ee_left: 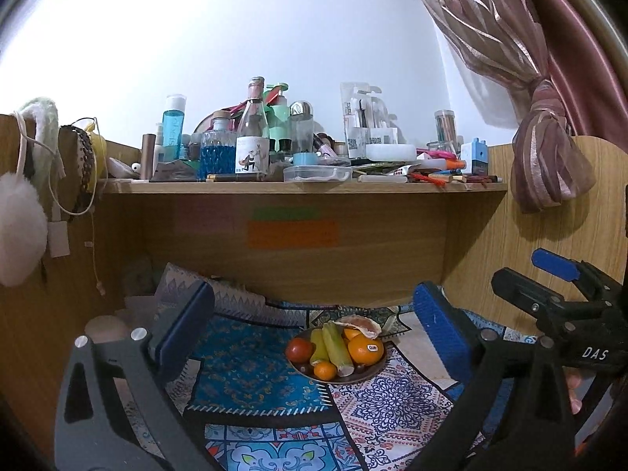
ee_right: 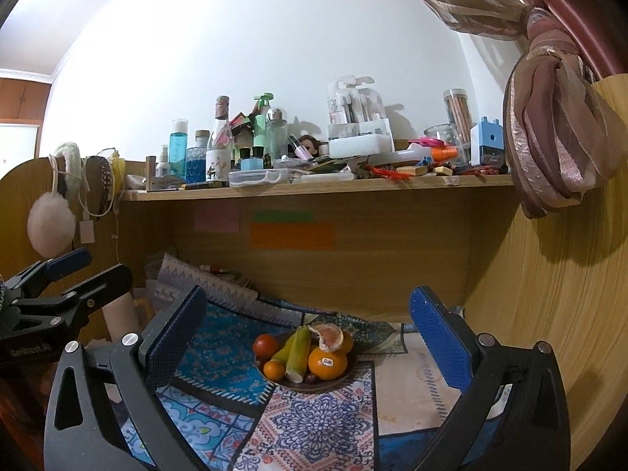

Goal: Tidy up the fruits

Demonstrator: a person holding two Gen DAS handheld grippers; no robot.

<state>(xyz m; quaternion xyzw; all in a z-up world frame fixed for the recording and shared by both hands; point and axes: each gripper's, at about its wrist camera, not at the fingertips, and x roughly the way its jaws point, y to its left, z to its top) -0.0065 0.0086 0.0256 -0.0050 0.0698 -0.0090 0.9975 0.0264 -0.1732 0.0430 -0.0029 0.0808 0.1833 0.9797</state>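
Left wrist view: the left hand-held gripper [ee_left: 310, 333] hangs above the patchwork-patterned cloth [ee_left: 392, 404] on the counter, its blue-padded jaws spread wide and holding nothing. The right hand-held gripper [ee_right: 306, 337] is likewise released and empty, both aimed at the same target.

The shallow dark round plate [ee_left: 369, 376] sits on the cloth below the cluttered wooden shelf [ee_left: 306, 187]. All visible fruit lies on it: a large sticker-labelled orange [ee_left: 365, 348], a small orange mandarin [ee_left: 325, 370], a red round tomato-like fruit [ee_left: 299, 350], two pale green cane-like stalks [ee_left: 333, 347] and a peeled citrus segment cluster [ee_left: 359, 325] at the back.

This arrangement fits either a heap awaiting sorting or a plate already filled (one moment cannot separate the two), so no specific move is prescribed.

General handling guidance, as a judgement:
- Approach from above with the jaws spread wider than the item.
- Close across a round fruit's widest part; light pressure suffices.
- Avoid nudging neighbours, since the pile is tightly packed and the items touch one another.

Orientation: the green stalks are the only elongated items. Their long axes run from the plate's near edge, cut ends toward the cameras, up and back toward the shelf, leaning on the other fruit. A grip should cross that axis, not run along it.
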